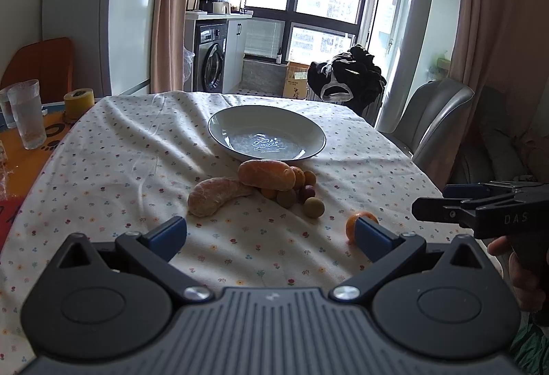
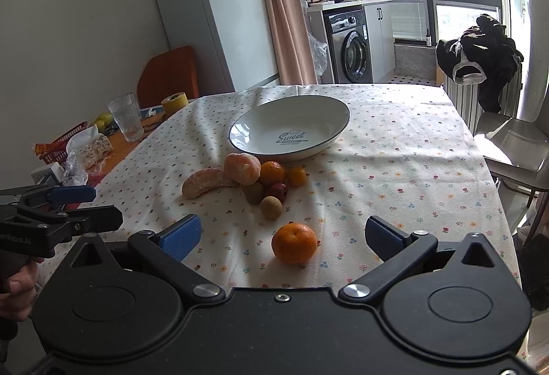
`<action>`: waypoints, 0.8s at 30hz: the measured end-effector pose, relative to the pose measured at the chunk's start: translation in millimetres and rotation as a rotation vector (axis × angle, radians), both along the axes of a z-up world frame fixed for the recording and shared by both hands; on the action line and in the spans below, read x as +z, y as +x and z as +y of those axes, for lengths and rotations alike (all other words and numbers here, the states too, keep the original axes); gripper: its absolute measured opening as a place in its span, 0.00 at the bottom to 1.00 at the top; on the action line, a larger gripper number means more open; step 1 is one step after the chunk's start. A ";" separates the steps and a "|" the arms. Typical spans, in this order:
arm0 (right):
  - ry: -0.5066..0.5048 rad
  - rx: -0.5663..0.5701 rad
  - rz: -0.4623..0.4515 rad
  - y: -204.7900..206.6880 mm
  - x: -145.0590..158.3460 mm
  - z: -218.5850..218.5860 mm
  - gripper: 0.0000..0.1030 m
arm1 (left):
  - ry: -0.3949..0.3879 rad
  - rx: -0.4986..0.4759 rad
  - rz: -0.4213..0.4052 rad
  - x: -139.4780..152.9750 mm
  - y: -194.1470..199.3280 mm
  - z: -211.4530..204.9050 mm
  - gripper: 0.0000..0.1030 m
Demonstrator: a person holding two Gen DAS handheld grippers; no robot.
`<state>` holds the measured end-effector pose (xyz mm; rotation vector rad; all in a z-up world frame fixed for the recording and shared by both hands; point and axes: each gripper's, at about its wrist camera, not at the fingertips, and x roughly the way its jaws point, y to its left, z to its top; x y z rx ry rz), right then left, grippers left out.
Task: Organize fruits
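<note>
Broadly, the cloth-covered desk [image 2: 394, 148] carries an empty plate [image 2: 290, 131]; just before it lies a fruit pile [image 2: 254, 181], and a lone mandarin [image 2: 294, 242] nearer. Right tool [image 2: 283, 234] and left tool [image 1: 271, 232] both gape wide, holding nothing.

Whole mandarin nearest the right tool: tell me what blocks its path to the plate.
The fruit cluster sits directly between the mandarin and the plate. Nothing lies between the open right tool and the mandarin.
</note>
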<state>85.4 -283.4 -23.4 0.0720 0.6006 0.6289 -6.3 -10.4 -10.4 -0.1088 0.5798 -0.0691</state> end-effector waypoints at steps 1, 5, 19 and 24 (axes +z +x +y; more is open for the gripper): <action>0.002 0.003 0.000 -0.1 -0.2 0.2 1.00 | -0.004 0.002 -0.007 0.3 -0.9 0.6 1.00; -0.004 0.024 -0.015 -2.3 -0.1 2.9 1.00 | 0.001 0.003 -0.032 1.7 -2.8 1.1 1.00; -0.037 0.027 -0.018 9.7 -21.5 6.5 1.00 | -0.028 0.026 -0.006 -21.3 12.9 -0.3 0.99; -0.038 0.041 -0.016 14.6 -27.3 9.9 0.99 | -0.001 0.026 0.007 -27.0 17.8 -4.5 0.99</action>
